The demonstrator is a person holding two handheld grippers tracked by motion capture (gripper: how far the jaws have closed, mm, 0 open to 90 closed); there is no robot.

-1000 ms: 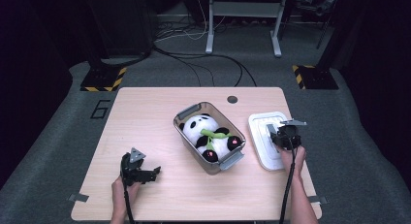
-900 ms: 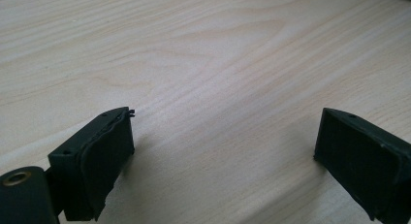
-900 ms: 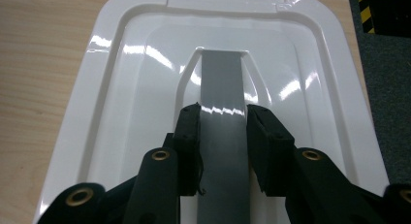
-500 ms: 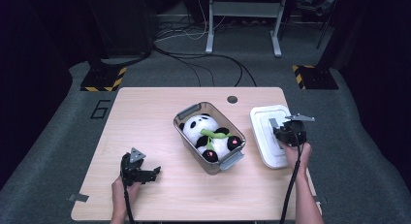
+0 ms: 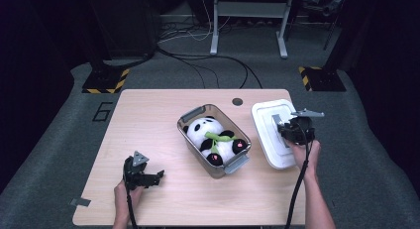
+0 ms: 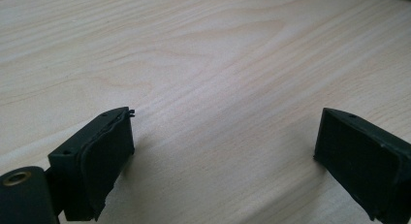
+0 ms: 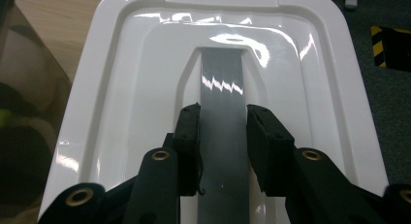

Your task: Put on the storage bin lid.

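Observation:
A white lid [image 5: 265, 121] lies at the table's right edge, with a grey handle strip [image 7: 222, 83] down its middle. My right gripper [image 5: 292, 131] is over the lid's near half. In the right gripper view, the right gripper [image 7: 222, 115] is shut on the grey handle, one jaw pressed to each side of it. A clear plastic box [image 5: 238, 163] stands at the table's middle with a plush panda [image 5: 212, 137] lying inside. My left gripper [image 5: 148, 178] rests low at the front left. In the left gripper view, the left gripper [image 6: 225, 136] stands open over bare wood.
The wooden table [image 5: 148, 120] has a small round hole [image 5: 237, 101] at the far side. The lid overhangs the table's right edge above grey floor. Cables [image 5: 208, 65] and stand legs lie on the floor beyond the table.
My right gripper and the white lid have shifted a little toward the far side, and the lid looks slightly raised. The left gripper has stayed put.

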